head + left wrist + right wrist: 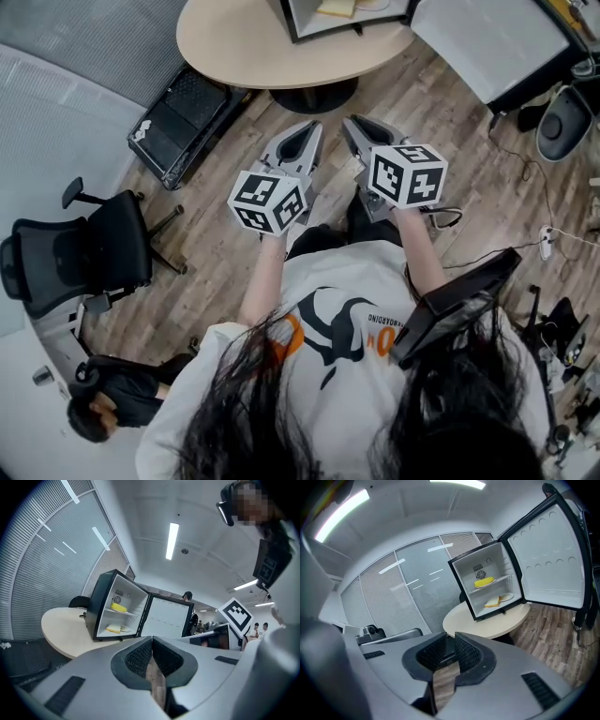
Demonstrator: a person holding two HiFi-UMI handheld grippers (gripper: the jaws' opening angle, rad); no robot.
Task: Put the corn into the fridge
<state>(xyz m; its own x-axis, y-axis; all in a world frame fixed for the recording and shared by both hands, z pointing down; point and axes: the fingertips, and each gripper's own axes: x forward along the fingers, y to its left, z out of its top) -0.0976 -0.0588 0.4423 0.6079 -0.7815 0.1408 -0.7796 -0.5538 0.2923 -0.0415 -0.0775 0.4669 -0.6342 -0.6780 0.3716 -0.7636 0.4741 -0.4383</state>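
A black office chair point(103, 248) and a black case point(183, 122) sit near the round table point(234, 47).

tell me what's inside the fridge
In the open fridge, the corn lies on the upper shelf. Below it are a bread slice and a white plate. Anything behind them is covered.

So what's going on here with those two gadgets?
A person holds a gripper in each hand, the left gripper and right gripper both empty, pointed toward a small fridge on a round table. Its door stands open, and the yellow corn already lies on the upper shelf.
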